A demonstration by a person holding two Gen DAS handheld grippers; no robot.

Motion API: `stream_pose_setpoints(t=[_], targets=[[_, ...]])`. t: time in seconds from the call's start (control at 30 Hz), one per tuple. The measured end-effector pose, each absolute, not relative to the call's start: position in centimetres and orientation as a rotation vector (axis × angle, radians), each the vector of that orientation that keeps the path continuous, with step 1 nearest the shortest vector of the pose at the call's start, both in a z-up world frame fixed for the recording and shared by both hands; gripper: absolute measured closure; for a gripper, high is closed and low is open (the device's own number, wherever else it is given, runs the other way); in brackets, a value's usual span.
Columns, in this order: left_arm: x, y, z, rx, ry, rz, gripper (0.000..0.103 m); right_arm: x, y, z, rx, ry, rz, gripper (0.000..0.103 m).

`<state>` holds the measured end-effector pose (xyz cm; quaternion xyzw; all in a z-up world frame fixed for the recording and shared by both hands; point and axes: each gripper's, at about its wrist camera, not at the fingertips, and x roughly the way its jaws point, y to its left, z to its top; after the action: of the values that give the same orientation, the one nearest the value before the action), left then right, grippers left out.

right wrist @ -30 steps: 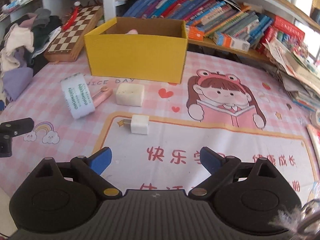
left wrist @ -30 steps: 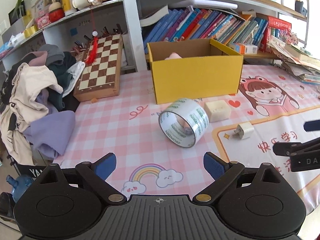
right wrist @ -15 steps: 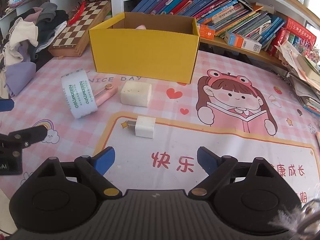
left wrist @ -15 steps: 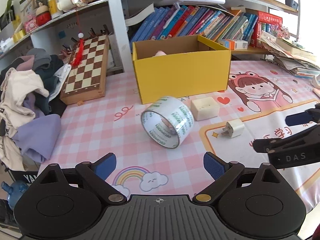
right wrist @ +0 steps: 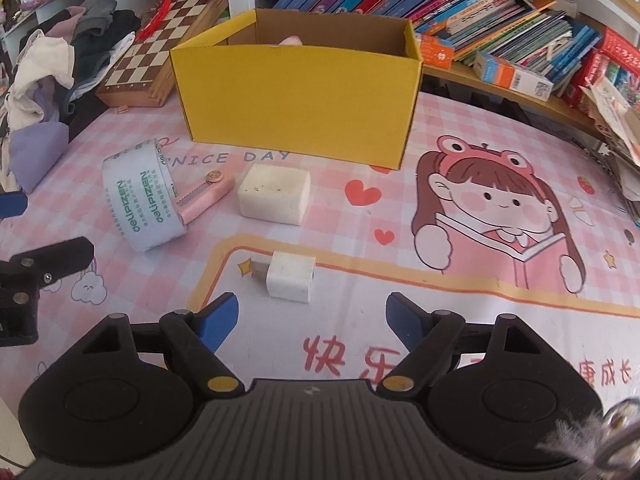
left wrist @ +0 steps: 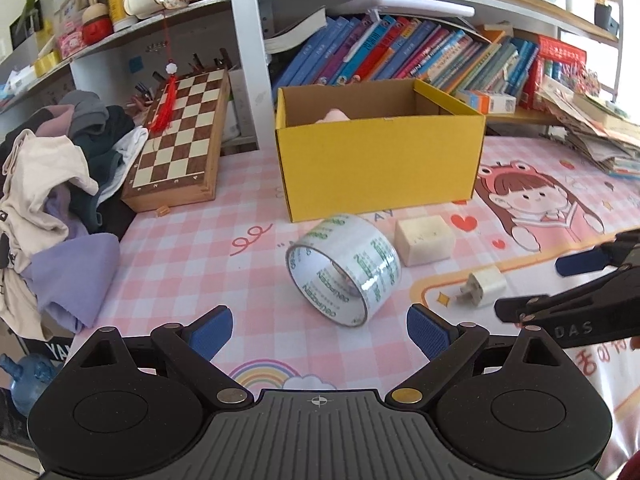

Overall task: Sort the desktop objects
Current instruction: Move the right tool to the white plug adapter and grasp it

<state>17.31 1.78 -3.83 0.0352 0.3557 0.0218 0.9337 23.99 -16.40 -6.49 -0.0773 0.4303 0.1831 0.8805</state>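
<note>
Landmark: the yellow cardboard box (left wrist: 380, 160), open-topped, at the back of the pink checked desk mat (left wrist: 200, 256).

Right wrist view only: a pink utility knife (right wrist: 204, 196) lies in front of the box, its lower end touching the tape roll; the left wrist view hides it behind the roll. Left wrist view only: the hollow core of the roll, and the right gripper's black arm coming in from the right edge.

Count of loose items in front of the box: four. One roll of clear packing tape (left wrist: 344, 268) with green print, lying on its curved side, nearest the box's left front corner. One cream block (left wrist: 424, 240) (eraser or soap, cannot tell), just beside the roll on the right. One white plug adapter (right wrist: 290, 282), prongs pointing left, farther from the box than the block. One knife, as above.

Box contents: one pink item (left wrist: 335, 115), only its top showing above the front wall; cannot identify.

Left of the box: one folding chessboard (left wrist: 180, 148) propped against the shelf, then a heap of clothes (left wrist: 52, 184). Behind the box: a row of books (left wrist: 400, 52).

Left gripper (left wrist: 319, 330): blue pads spread wide, nothing between them, the tape roll just ahead. Right gripper (right wrist: 311, 322): jaws apart and closing, nothing between the pads; the adapter sits just ahead of the gap (not touched).
</note>
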Motion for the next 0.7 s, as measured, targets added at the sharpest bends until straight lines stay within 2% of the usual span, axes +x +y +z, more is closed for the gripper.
stream_pose_setpoints(t=[0.17,0.7], targets=[[17.9,2.1,-3.8,0.028,0.72,0.064,0.007,25.4,-15.9,-7.2,-0.167,0.921,0.422,0.031],[19.1,2.1,-3.9,0.009,0.748,0.136,0.007,28.1,-14.6,-9.2,-0.179,0.96,0.509,0.038]])
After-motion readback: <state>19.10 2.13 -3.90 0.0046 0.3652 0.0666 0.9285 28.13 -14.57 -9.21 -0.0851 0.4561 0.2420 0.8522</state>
